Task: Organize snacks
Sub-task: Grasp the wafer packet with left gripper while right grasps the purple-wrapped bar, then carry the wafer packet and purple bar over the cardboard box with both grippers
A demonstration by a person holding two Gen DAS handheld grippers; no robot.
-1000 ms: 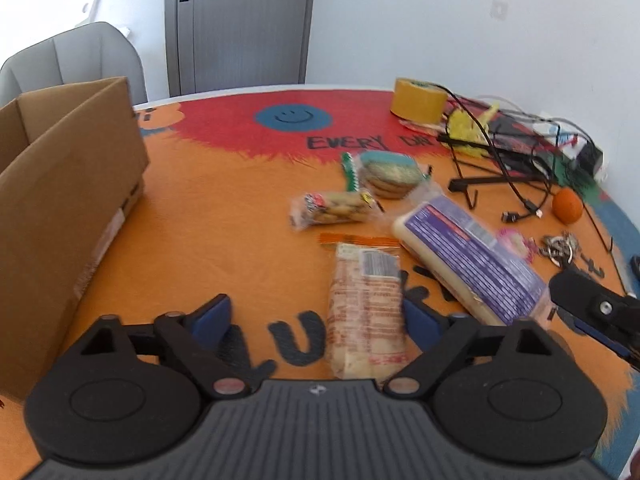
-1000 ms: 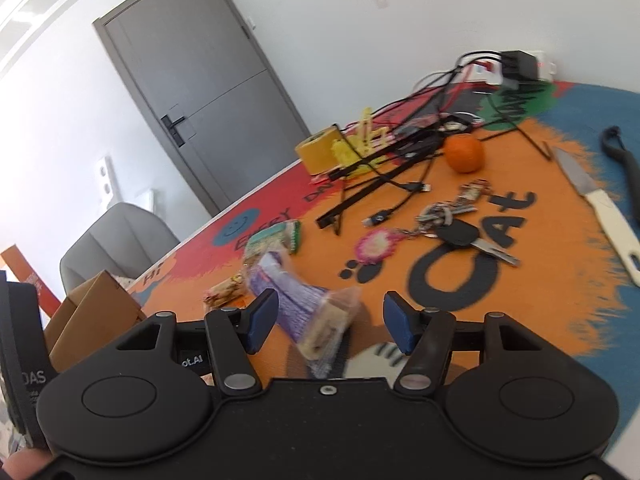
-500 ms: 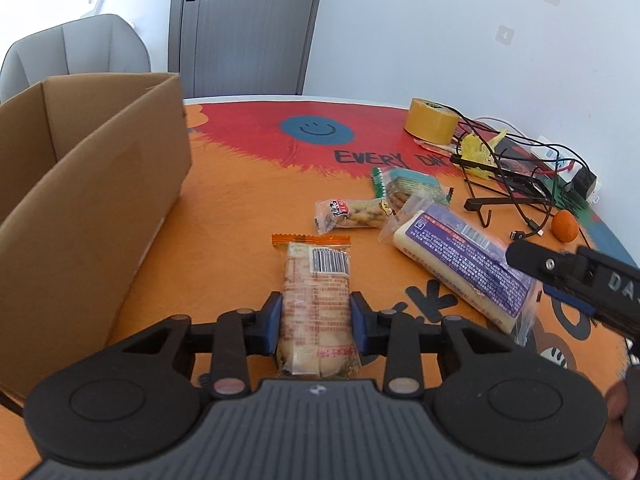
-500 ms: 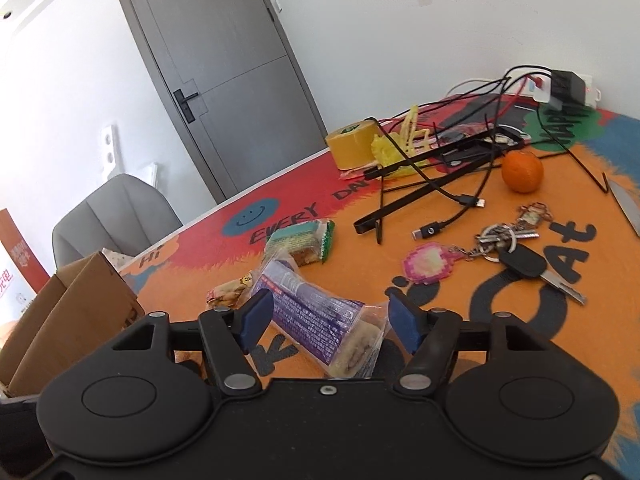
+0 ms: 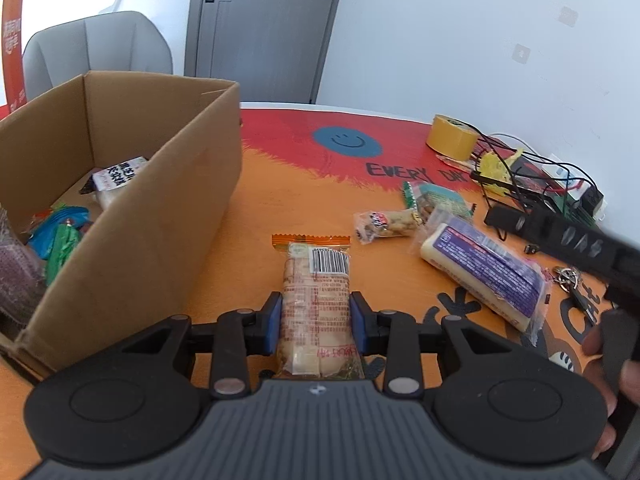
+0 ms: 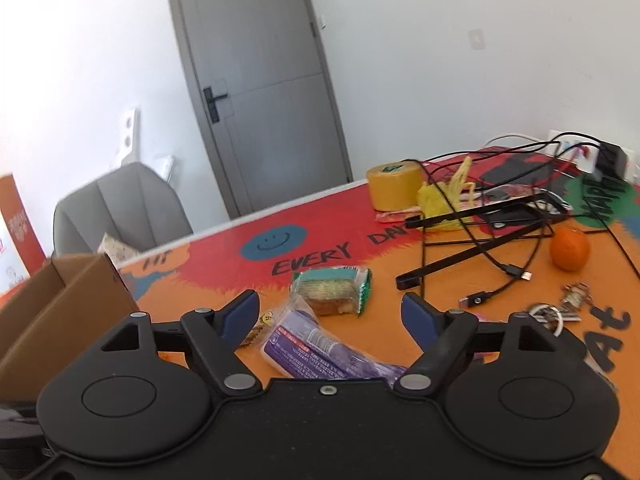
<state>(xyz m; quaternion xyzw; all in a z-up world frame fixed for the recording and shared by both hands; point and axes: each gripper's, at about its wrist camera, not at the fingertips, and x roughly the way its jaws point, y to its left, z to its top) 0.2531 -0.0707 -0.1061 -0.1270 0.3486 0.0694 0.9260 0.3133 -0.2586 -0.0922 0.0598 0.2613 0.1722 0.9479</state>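
My left gripper (image 5: 316,320) is shut on an orange-topped biscuit packet (image 5: 316,296) and holds it above the table, right of the open cardboard box (image 5: 160,216), which holds several snack packs. On the table lie a small peanut pack (image 5: 386,222), a green cake pack (image 5: 434,198) and a long purple pack (image 5: 486,268). My right gripper (image 6: 330,312) is open and hovers over the purple pack (image 6: 320,354), with the green cake pack (image 6: 334,290) just beyond it. The box (image 6: 60,304) is at its left.
A yellow tape roll (image 6: 394,186), tangled black cables (image 6: 480,240), an orange (image 6: 570,248) and keys (image 6: 560,308) lie at the right of the table. A grey chair (image 5: 96,48) stands behind the box. The right gripper's body (image 5: 580,244) shows at the left view's right edge.
My left gripper closed on the biscuit packet and lifted it, moving left toward the box. My right gripper has lifted and tilted above the purple pack, still open.
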